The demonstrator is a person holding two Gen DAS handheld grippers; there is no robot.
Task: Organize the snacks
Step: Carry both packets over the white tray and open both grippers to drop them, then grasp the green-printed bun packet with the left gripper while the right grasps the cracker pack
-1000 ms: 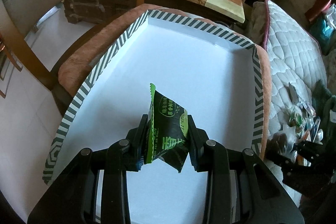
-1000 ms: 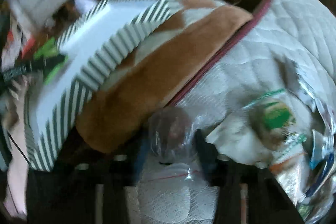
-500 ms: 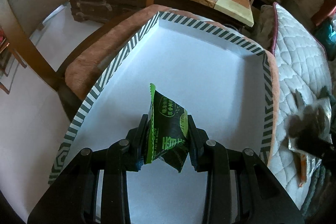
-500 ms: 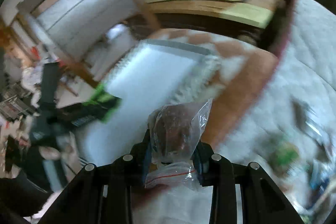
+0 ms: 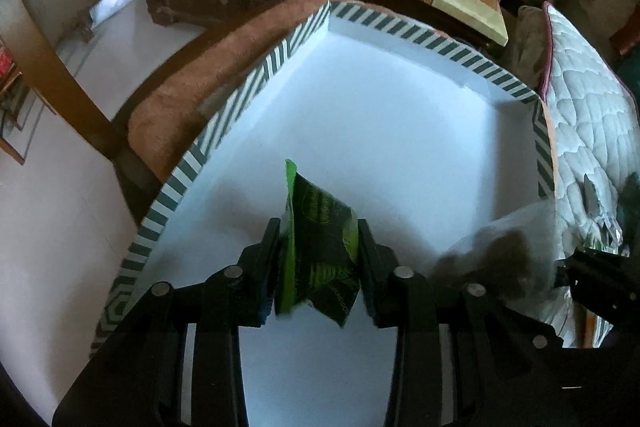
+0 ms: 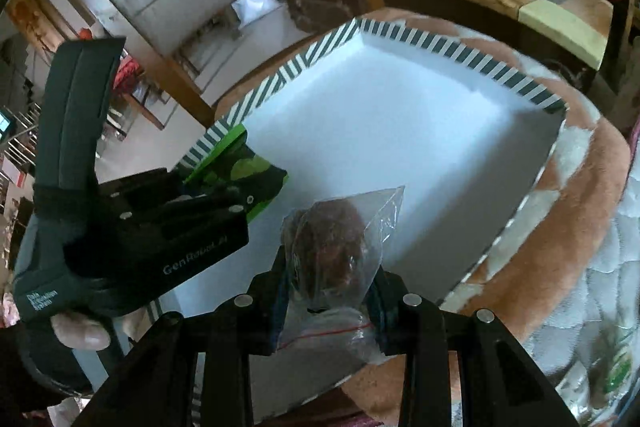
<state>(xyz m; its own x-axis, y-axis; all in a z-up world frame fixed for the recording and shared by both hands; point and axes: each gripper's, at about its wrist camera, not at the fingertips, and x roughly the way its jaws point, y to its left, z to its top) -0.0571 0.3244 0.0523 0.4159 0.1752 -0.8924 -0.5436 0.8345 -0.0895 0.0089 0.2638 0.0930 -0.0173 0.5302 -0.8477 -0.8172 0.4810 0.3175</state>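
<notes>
Handling | green snack packet: light, crinkly; my left gripper, jaws just easing apart, holds its midsection over striped box | clear bag of brown snack: soft, slippery; my right gripper clamps its lower body above box edge.

The left gripper, seen from the right wrist camera, carries pale lettering on its black body that reads "GenRobot", with what may be ".AI" after it. A smaller two-line label lower on its handle is too blurred to read. The green snack packet bears printed characters, too smeared to make out.
</notes>
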